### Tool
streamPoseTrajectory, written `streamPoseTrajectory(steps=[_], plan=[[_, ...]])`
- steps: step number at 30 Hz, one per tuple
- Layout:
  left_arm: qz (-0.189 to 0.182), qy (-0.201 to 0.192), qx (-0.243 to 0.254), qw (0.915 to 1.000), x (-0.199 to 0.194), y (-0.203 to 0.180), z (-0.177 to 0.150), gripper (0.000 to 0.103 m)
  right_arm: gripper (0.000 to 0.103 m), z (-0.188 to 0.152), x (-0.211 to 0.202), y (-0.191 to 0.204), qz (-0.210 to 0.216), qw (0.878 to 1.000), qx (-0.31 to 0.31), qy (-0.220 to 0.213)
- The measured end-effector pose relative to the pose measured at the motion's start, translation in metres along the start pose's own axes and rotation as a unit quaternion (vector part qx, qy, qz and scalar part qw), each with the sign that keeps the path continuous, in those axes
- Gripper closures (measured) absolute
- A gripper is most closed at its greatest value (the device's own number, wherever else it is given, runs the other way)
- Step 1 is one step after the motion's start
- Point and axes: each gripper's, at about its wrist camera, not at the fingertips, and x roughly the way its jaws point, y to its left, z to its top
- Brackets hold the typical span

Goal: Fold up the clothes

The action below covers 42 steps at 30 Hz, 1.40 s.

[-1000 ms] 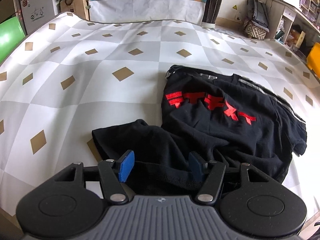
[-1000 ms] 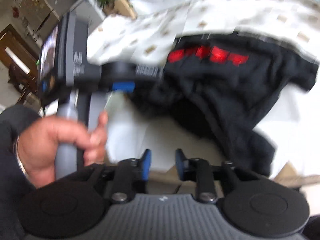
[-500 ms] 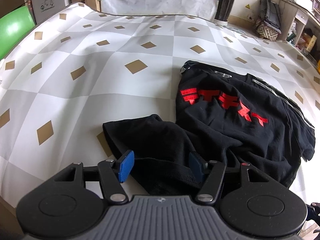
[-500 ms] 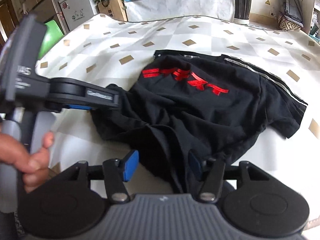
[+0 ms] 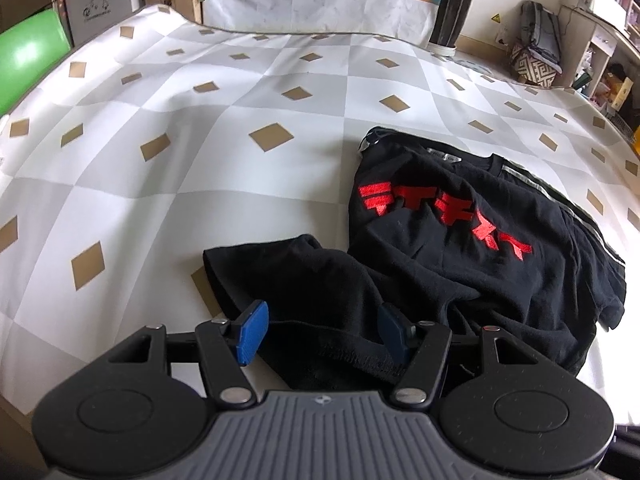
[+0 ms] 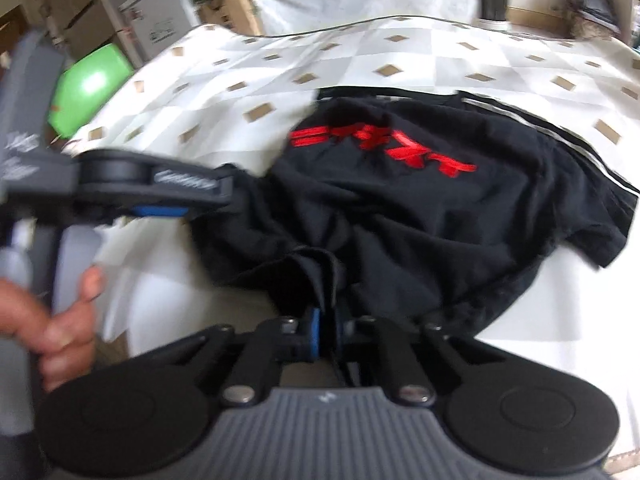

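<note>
A black T-shirt (image 5: 460,264) with red lettering lies crumpled on the checked tablecloth (image 5: 240,184), near the front edge. My left gripper (image 5: 322,332) is open and hovers over the shirt's left sleeve and hem, with cloth lying under the gap and its blue pads (image 5: 252,332) clear of it. In the right wrist view the T-shirt (image 6: 420,208) bunches toward my right gripper (image 6: 326,334), which is shut on a raised fold of the hem. The left gripper (image 6: 160,210) shows there at the left, held by a hand (image 6: 60,320).
A green rounded object (image 5: 28,52) sits beyond the table's left edge. Behind the far edge stand a white-draped counter (image 5: 320,4), a dark plant pot (image 5: 452,16) and a patterned basket (image 5: 536,68). Shelving lines the right wall.
My right gripper came down to the shirt's near hem, opened wider, then shut on a fold of cloth. The left gripper stayed open over the sleeve.
</note>
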Motion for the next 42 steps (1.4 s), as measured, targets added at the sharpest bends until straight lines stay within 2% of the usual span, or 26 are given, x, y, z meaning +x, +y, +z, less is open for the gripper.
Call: streamPoseTrajectory(steps=[3,7,10,13,16,18,20,22,26,31,37,39,42], plan=[[-0.008,-0.005,0.014,0.9999,-0.002,-0.004,0.000,0.043,0.099,-0.004,-0.006,0.014,0.026,0.999,-0.031,0.011],[-0.023,0.003,0.036,0.9991,-0.001,-0.011,-0.003,0.043,0.098,-0.018,0.006,0.035,0.059,0.993,-0.081,0.067],[-0.033,0.019,0.046,0.9982,0.003,-0.015,-0.005,0.042,0.095,-0.028,0.016,0.044,0.062,0.987,-0.104,0.104],[-0.041,0.038,0.052,0.9971,0.010,-0.018,-0.010,0.042,0.092,-0.030,0.016,0.046,0.073,0.985,-0.106,0.114],[-0.031,0.053,0.072,0.9955,0.017,-0.023,-0.016,0.042,0.081,-0.027,0.010,0.043,0.074,0.987,-0.094,0.105],[-0.017,0.075,0.083,0.9936,0.025,-0.023,-0.020,0.042,0.070,-0.023,0.004,0.038,0.072,0.990,-0.078,0.091],[0.001,0.090,0.080,0.9927,0.030,-0.019,-0.023,0.034,0.066,-0.018,-0.003,0.032,0.068,0.993,-0.059,0.076],[0.015,0.100,0.066,0.9927,0.032,-0.013,-0.021,0.025,0.063,-0.011,-0.010,0.022,0.053,0.996,-0.040,0.063],[0.027,0.108,0.040,0.9930,0.032,-0.003,-0.019,0.024,0.058,-0.002,-0.016,-0.001,0.004,0.999,0.001,0.052],[0.039,0.089,0.061,0.9934,0.025,-0.009,-0.017,0.024,0.056,0.005,-0.012,-0.033,-0.032,0.996,0.075,0.043],[-0.004,0.032,0.052,0.9981,0.007,-0.015,-0.007,0.024,0.052,0.007,-0.009,-0.070,-0.072,0.985,0.158,0.018],[-0.020,0.023,0.051,0.9982,0.005,-0.019,-0.006,0.024,0.052,0.010,-0.005,-0.082,-0.083,0.978,0.190,0.013],[-0.047,0.021,0.052,0.9974,0.006,-0.028,-0.004,0.024,0.051,0.017,-0.003,-0.095,-0.107,0.973,0.203,0.001]])
